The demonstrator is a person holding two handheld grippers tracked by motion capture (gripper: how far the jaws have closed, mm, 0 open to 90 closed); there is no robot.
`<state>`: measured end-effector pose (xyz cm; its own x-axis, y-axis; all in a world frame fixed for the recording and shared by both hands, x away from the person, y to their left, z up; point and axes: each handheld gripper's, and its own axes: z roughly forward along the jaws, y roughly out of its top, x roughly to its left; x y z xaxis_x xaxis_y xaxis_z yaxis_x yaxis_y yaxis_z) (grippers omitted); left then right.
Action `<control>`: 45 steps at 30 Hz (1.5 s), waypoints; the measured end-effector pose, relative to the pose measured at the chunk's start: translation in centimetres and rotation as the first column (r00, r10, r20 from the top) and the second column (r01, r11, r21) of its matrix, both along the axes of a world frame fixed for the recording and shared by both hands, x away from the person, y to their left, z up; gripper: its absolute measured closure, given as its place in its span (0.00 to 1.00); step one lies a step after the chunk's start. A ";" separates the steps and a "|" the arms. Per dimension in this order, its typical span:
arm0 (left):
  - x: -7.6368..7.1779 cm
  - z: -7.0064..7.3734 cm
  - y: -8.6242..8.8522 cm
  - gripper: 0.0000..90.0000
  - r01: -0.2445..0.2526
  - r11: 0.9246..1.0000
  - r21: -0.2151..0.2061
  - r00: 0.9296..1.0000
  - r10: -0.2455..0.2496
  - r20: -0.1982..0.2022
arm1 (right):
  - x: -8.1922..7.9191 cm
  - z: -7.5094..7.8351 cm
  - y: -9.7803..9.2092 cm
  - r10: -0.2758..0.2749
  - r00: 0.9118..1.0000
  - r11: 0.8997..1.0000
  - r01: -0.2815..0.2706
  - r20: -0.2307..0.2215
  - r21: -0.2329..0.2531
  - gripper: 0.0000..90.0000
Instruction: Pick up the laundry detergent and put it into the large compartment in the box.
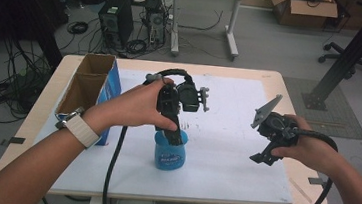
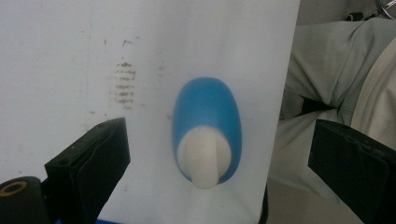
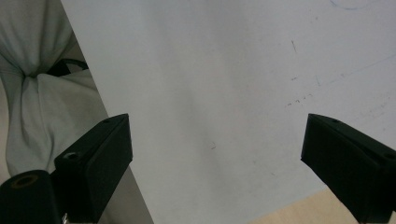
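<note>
Left claw (image 1: 178,138) poised straight above a blue bottle (image 1: 169,153), jaws spread wide on either side of its white cap (image 2: 204,158) (no contact visible in the left gripper view). Bottle upright on the white sheet (image 1: 224,151) covering the desk (image 1: 276,80), directly beneath that claw. Right claw (image 1: 264,157) held well apart to the right of the bottle, tilted down over the sheet near the desk's edge, jaws likewise spread with nothing between them. Open cardboard box (image 1: 90,85) beyond the left wrist, at the far left of the desk.
</note>
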<state>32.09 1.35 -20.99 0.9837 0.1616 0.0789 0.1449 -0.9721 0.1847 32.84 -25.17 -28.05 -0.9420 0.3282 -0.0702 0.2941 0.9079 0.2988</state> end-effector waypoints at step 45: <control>1.3 -6.5 0.6 0.08 -0.005 0.999 0.033 0.999 0.006 -0.045 | 0.1 -0.3 0.2 0.002 1.000 1.000 -0.002 -0.008 0.000 0.10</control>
